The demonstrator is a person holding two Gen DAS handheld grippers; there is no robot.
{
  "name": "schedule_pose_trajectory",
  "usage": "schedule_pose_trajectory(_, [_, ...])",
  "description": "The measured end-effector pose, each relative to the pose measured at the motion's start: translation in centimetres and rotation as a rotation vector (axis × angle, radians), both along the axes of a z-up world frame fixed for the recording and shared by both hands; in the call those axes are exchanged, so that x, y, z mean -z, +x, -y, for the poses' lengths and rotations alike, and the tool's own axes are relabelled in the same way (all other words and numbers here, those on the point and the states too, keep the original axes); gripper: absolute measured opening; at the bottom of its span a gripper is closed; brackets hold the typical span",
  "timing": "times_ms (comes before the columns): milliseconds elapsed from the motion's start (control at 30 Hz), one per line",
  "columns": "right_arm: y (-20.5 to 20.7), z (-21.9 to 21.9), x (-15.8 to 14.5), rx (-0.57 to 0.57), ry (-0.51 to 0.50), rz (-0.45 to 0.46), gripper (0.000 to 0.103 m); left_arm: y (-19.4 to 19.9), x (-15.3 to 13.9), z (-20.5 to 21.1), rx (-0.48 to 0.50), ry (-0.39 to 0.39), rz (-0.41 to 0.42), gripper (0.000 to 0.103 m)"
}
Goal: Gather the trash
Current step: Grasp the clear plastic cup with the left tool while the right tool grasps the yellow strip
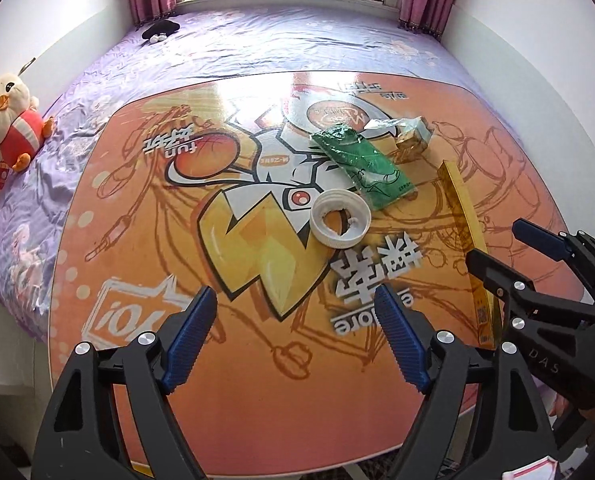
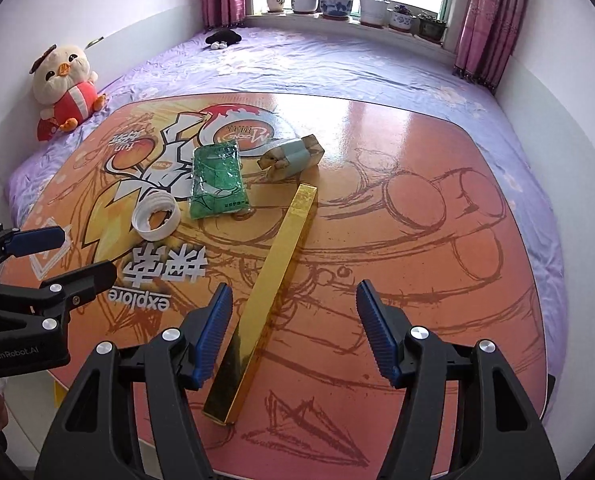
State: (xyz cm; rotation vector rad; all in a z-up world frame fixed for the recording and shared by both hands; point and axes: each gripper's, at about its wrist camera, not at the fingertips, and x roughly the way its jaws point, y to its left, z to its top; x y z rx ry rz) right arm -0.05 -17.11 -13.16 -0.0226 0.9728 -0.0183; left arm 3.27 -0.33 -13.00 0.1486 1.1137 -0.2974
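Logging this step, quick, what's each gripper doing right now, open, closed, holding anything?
Left gripper: open, holding nothing, above the table.
Right gripper: open, holding nothing, with the gold box lying between its fingers.

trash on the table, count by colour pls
Green: 1, the green wrapper
White: 1, the white plastic ring
Gold: 1, the long gold box
Gold and pale blue: 1, the crumpled packet
Total: 4, all lying on the orange table. Left gripper and right gripper are both open and hold nothing.
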Motion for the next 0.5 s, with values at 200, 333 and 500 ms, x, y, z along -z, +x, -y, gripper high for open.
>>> schedule_pose_trajectory(200, [0.9,2.2,0.6,-0.001,0.0,-0.009,0.062,1.9,1.1,1.8,0.003,0.013,-0.026,0.073])
schedule_pose_trajectory(333, [1.2,3.8,0.7,0.001,-0.001,-0.01,0.062,2.7,1.2,2.3,-0.002,0.021,-0.017,0.072])
schedule_pose_trajectory(500, [2.0,4.7,0.8,-0.012,0.0,-0.005,0.062,3.7,1.3,2.8,-0.011,0.033,-0.004,0.071])
